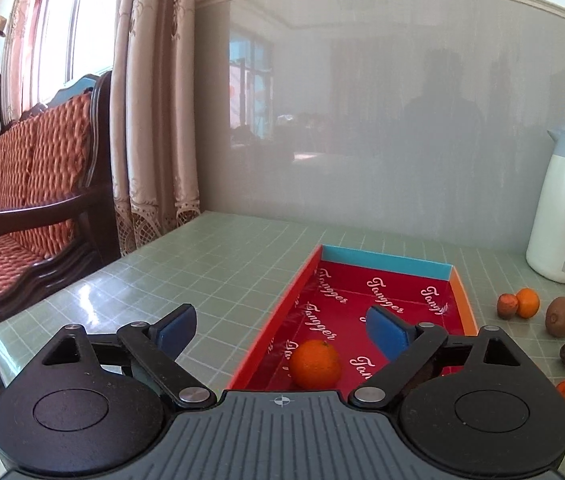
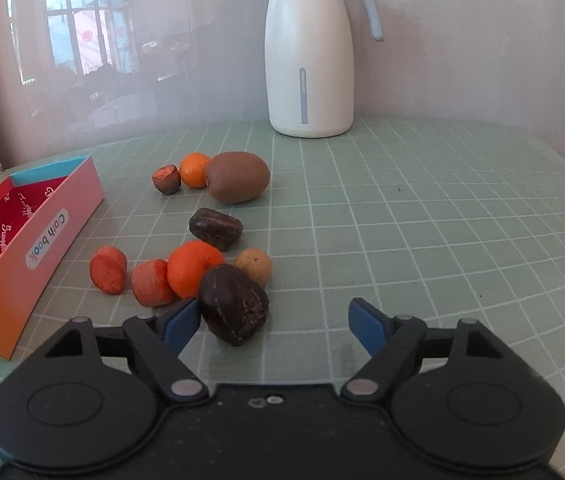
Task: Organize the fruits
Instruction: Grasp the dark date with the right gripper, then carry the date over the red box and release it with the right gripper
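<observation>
A red box (image 1: 458,304) lies on the table and holds one orange (image 1: 316,364); the box also shows in the right wrist view (image 2: 42,236). My left gripper (image 1: 282,330) is open and empty above the box's near end, over the orange. My right gripper (image 2: 274,326) is open, with a dark wrinkled fruit (image 2: 234,304) just inside its left finger. Behind that fruit lie an orange (image 2: 190,266), carrot pieces (image 2: 150,282), a tan fruit (image 2: 254,266), another dark fruit (image 2: 215,228), a kiwi (image 2: 237,177) and a small orange (image 2: 193,169).
A white and blue thermos jug (image 2: 308,52) stands at the back of the green gridded table (image 2: 422,220) against the grey wall. A wooden sofa with red cushions (image 1: 30,184) and curtains (image 1: 150,92) stand left of the table.
</observation>
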`<state>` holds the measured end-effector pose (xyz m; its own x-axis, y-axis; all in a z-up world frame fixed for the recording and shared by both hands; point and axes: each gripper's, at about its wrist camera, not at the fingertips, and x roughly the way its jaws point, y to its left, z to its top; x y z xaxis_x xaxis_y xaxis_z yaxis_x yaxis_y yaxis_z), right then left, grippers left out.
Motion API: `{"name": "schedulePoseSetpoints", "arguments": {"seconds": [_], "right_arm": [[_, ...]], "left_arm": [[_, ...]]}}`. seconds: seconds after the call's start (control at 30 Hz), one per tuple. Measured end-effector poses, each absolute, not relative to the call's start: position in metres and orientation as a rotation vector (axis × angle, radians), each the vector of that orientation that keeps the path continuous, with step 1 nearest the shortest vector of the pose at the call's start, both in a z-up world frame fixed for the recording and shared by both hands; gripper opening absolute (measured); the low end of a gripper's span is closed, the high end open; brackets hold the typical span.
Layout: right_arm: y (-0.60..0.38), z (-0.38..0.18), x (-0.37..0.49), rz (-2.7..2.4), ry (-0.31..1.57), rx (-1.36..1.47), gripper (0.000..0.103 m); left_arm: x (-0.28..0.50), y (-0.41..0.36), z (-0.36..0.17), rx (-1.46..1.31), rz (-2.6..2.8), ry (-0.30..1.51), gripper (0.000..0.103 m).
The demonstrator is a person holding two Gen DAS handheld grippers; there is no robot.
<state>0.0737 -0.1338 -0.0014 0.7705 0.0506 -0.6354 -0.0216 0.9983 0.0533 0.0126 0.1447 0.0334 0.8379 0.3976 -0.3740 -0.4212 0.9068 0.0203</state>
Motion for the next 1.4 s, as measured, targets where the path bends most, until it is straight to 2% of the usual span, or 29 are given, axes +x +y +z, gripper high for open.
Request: {"name": "schedulePoseSetpoints", "arguments": {"seconds": [0.07, 0.13, 0.2, 0.23, 0.6, 0.93, 1.2, 1.4], "right_arm": [[-0.132, -0.004, 0.076, 0.052, 0.697, 0.046, 0.070], [-0.132, -0.005, 0.077, 0.078, 0.698, 0.065, 0.048], [-0.133, -0.007, 0.078, 0.113, 0.701, 0.101, 0.035], [-0.133, -0.007, 0.078, 0.120, 0.702, 0.105, 0.033], [-0.121, 0.011, 0.066, 0.222, 0.607, 0.130, 0.033], [-0.056, 0.038, 0.061, 0.468, 0.502, 0.092, 0.033], [0.026, 0.041, 0.062, 0.686, 0.520, -0.016, 0.033], [0.047, 0.033, 0.065, 0.710, 0.566, -0.047, 0.035]], "left_arm": [[0.010, 0.147, 0.034, -0.064, 0.435, 0.375, 0.092], [0.009, 0.152, 0.034, -0.074, 0.437, 0.381, 0.093], [0.009, 0.157, 0.033, -0.095, 0.441, 0.390, 0.093], [0.009, 0.160, 0.033, -0.104, 0.446, 0.393, 0.093], [0.000, 0.182, 0.032, -0.172, 0.512, 0.386, 0.094], [-0.017, 0.209, 0.026, -0.193, 0.589, 0.385, 0.095], [-0.027, 0.230, 0.021, -0.204, 0.643, 0.391, 0.095], [-0.027, 0.231, 0.020, -0.194, 0.646, 0.392, 0.095]]}}
